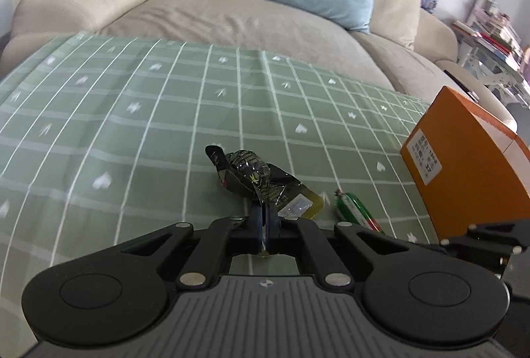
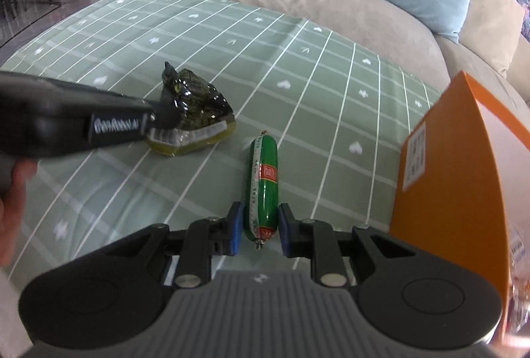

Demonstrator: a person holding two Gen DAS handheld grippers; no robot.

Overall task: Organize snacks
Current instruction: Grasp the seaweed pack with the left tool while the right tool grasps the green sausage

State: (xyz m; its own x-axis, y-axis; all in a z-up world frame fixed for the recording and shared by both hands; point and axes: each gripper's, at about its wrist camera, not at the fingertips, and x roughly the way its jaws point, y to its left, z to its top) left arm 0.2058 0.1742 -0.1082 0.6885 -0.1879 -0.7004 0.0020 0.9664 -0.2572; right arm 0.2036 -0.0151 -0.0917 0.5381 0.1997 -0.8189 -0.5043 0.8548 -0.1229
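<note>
A dark, shiny snack packet (image 1: 251,176) with a yellow-green base lies on the green checked cloth (image 1: 132,126). My left gripper (image 1: 264,215) is shut on its near edge; the right wrist view shows the same packet (image 2: 198,113) with that gripper (image 2: 159,118) reaching in from the left. A green sausage stick (image 2: 265,179) with a red label lies lengthwise just right of the packet. My right gripper (image 2: 260,225) is shut on the sausage's near end, a blue pad on each side. From the left wrist, the sausage (image 1: 352,209) shows beside the packet.
An orange cardboard box (image 2: 447,176) with a white label stands at the right edge of the cloth, close to the sausage, also in the left wrist view (image 1: 463,166). Behind the cloth is a beige sofa (image 1: 232,20) with yellow and light-blue cushions.
</note>
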